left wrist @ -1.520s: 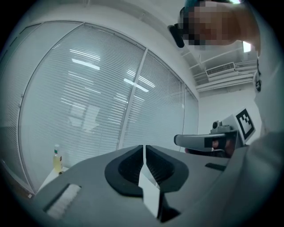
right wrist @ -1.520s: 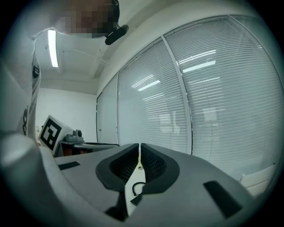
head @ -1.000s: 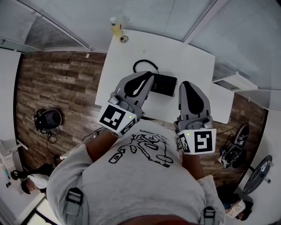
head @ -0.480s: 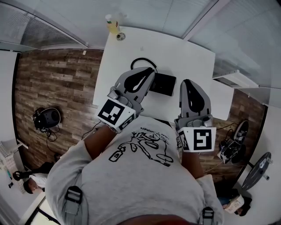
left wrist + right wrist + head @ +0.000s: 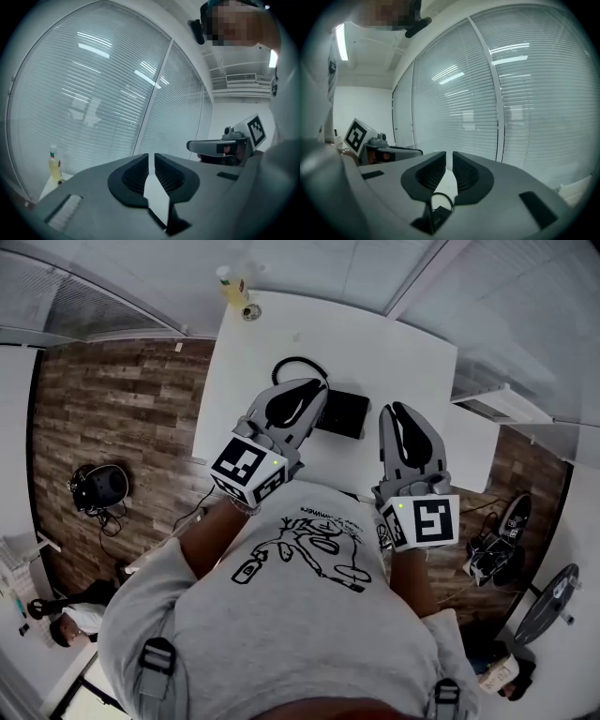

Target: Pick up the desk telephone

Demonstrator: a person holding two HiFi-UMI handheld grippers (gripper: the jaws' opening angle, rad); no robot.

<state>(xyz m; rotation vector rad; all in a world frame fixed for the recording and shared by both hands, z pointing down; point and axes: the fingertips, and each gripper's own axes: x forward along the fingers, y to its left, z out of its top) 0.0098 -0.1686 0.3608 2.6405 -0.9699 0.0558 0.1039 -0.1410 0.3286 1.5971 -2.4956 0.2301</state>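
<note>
The black desk telephone lies on the white table, and its coiled cord loops off to the left. My left gripper hovers above the phone's left edge, jaws shut with nothing between them. My right gripper hangs just right of the phone, also shut and empty. In the left gripper view the closed left gripper points toward the window blinds. Under the closed right gripper in the right gripper view, the phone and cord show small on the table.
A yellow bottle stands at the table's far left corner, also the bottle in the left gripper view. A lower white surface adjoins the table on the right. On the wood floor lie a dark headset and black gear.
Both grippers have sunk a little toward the table, the left one now over the phone's left edge. Both stay shut and empty.
</note>
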